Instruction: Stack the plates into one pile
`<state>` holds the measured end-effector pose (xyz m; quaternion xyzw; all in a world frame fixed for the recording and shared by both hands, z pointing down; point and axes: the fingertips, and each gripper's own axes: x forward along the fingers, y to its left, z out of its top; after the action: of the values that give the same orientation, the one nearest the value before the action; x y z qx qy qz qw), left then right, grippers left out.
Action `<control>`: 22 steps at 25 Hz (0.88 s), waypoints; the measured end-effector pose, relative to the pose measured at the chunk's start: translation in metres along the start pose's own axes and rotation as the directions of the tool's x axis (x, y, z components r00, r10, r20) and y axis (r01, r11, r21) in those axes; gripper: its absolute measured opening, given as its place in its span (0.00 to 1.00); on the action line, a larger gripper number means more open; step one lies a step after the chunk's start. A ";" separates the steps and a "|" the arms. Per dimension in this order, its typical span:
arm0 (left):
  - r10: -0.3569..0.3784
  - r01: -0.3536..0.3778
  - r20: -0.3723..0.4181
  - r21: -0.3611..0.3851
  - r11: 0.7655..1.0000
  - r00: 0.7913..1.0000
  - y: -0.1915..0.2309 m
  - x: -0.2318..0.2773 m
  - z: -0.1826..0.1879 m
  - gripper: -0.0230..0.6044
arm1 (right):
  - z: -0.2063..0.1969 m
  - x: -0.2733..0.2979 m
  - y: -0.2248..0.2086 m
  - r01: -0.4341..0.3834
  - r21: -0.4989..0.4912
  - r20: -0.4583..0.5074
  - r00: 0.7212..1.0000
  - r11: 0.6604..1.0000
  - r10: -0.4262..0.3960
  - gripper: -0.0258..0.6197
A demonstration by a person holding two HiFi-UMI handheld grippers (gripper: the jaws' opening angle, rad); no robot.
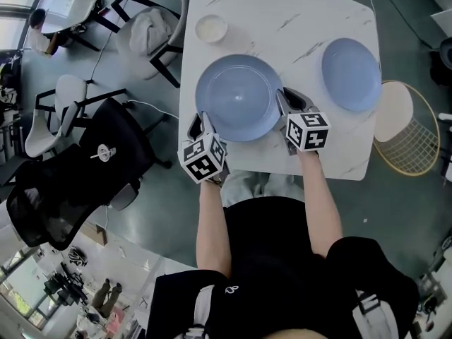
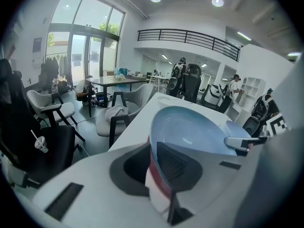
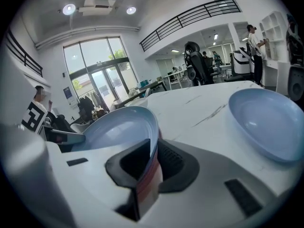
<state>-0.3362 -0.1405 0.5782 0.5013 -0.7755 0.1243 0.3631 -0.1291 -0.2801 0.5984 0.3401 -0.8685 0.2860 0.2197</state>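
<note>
A large blue plate sits in the middle of the white marble table, near its front edge. My left gripper is shut on its near-left rim, and the rim runs between the jaws in the left gripper view. My right gripper is shut on the plate's right rim, which likewise stands between its jaws. The plate's bowl fills the space to the left there. A second blue plate lies apart on the table's right side, also seen from the right gripper.
A small white bowl rests at the table's far left. A wire basket stands on the floor off the right edge. A black office chair and white chairs stand to the left.
</note>
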 end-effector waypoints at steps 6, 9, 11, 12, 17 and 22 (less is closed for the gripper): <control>0.027 -0.027 -0.041 -0.015 1.000 0.999 0.006 0.011 -0.007 0.14 | 0.005 0.004 -0.002 0.029 -0.056 0.016 0.999 0.998 -0.028 0.14; 0.037 -0.038 -0.037 -0.025 0.999 0.999 0.011 0.011 -0.011 0.21 | 0.008 0.001 -0.007 0.051 -0.065 0.052 0.998 0.997 -0.047 0.18; 0.027 -0.028 -0.042 -0.036 0.999 0.999 0.012 0.013 -0.012 0.21 | 0.007 0.002 -0.011 0.049 -0.050 0.045 0.998 0.998 -0.047 0.19; 0.018 -0.020 -0.048 -0.042 0.999 0.999 0.011 0.015 -0.014 0.22 | 0.007 0.002 -0.014 0.051 -0.039 0.038 0.998 0.998 -0.049 0.21; -0.012 0.008 -0.086 -0.045 0.999 0.996 0.004 0.023 -0.023 0.22 | -0.002 0.004 -0.013 0.031 0.003 0.010 0.999 1.000 -0.031 0.21; -0.039 0.035 -0.105 -0.046 0.998 0.994 0.005 0.031 -0.028 0.20 | -0.014 0.009 -0.010 0.024 0.027 -0.013 1.000 0.999 -0.024 0.21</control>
<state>-0.3356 -0.1436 0.6203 0.5001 -0.7484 0.1268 0.4168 -0.1253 -0.2815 0.6173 0.3518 -0.8589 0.2973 0.2239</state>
